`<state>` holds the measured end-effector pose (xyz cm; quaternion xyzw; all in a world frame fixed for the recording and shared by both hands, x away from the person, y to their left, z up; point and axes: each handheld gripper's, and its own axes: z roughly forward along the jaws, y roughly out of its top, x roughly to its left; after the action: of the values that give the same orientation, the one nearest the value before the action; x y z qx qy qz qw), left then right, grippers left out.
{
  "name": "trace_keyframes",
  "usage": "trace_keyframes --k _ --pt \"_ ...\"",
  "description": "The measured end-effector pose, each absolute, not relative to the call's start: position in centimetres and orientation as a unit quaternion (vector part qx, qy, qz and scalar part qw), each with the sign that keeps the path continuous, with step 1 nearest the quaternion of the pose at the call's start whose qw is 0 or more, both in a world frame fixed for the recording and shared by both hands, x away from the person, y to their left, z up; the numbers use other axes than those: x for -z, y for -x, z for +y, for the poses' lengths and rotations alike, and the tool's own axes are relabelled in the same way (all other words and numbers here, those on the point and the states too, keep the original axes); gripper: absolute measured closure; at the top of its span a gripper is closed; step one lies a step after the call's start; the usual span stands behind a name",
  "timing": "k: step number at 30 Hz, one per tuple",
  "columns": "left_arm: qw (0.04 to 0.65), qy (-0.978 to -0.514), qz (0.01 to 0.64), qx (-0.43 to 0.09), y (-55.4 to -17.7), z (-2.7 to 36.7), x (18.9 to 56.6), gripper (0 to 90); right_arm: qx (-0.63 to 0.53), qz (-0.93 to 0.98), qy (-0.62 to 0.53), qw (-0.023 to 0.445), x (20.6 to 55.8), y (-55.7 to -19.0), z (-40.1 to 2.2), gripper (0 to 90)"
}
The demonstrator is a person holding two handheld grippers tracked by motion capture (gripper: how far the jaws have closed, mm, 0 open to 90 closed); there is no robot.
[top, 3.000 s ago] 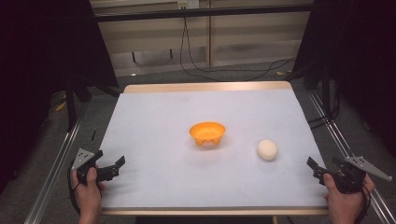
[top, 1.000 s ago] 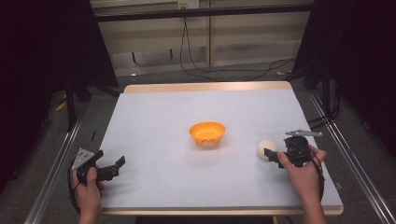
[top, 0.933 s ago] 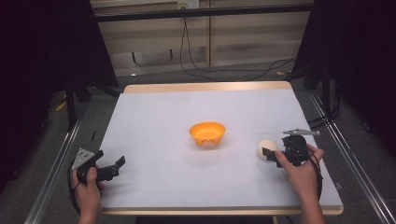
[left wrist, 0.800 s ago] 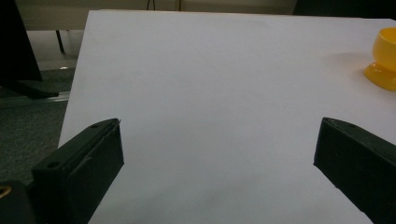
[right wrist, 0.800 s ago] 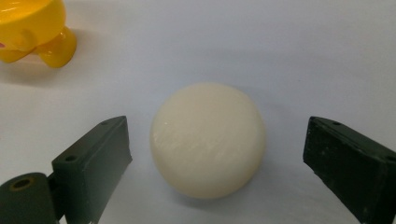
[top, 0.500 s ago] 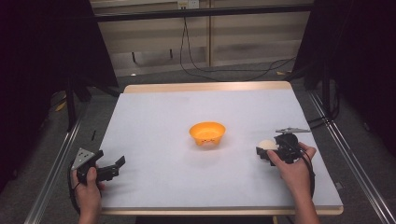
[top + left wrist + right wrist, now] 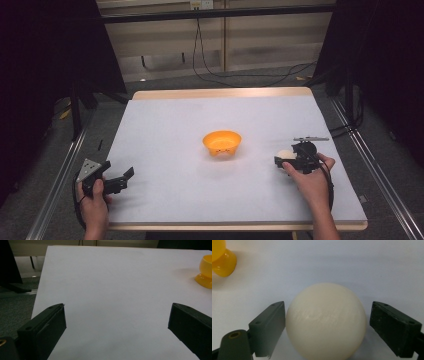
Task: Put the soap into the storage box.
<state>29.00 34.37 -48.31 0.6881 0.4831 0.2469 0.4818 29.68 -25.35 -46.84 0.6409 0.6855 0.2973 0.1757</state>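
Right tool closing around the ball, seemingly not yet pinching; left tool spread near table edge.

This looks like a lab recording bay rather than a home: a bare white worktop stands between metal floor rails, hemmed by black curtains, with loose cables trailing down a plain panelled wall to the grey floor.
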Motion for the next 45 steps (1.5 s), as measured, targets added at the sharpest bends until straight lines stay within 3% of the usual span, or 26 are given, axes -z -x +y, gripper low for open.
trace_keyframes --k 11,45 --pt "0.483 -0.687 0.484 -0.246 -29.0 34.4 48.3 1.3 -0.291 0.680 -0.650 0.175 47.3 -29.8 -25.0 23.0" --pt "0.484 -0.687 0.484 -0.245 -29.0 34.4 48.3 1.2 -0.293 0.684 -0.640 0.191 46.2 -29.7 -24.4 23.8"
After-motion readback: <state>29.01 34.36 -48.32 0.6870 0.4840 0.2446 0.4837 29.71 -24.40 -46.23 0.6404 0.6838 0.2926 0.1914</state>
